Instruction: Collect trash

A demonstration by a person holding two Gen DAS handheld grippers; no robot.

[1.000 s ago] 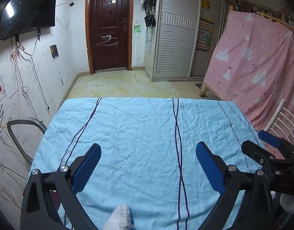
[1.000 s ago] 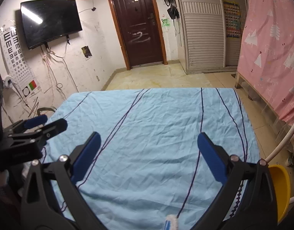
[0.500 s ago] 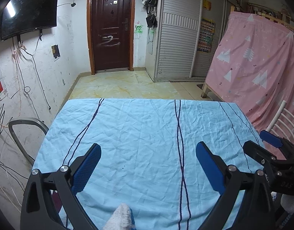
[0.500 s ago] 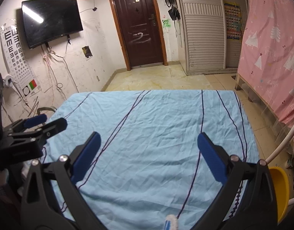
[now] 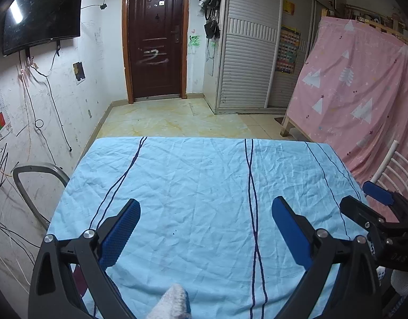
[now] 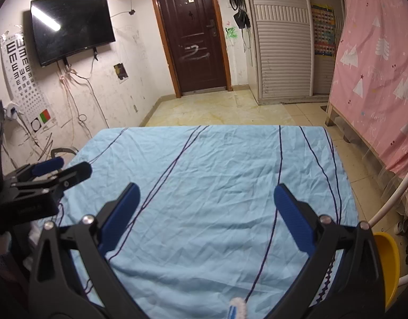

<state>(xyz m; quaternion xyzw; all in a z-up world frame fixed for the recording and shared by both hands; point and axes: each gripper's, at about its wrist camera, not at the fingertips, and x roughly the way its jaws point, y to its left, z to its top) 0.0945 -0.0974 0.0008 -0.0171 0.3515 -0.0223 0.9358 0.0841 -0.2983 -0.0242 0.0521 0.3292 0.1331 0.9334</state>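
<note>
Two grippers, left [image 5: 204,228] and right [image 6: 204,212], hover side by side over the blue cloth surface [image 5: 204,186], jaws wide apart, holding nothing. Barely any drift since a second ago. No trash visible; a yellow bin [image 6: 387,260] sits bottom right. Probably not started.

The room is a bit dim, and the light looks cool and bluish. A bright white strip of glare shines on the dark TV [image 6: 71,29]. Straight lines bend near the edges, and the corners go black. The middle looks sharp; the close things at the bottom look soft.
</note>
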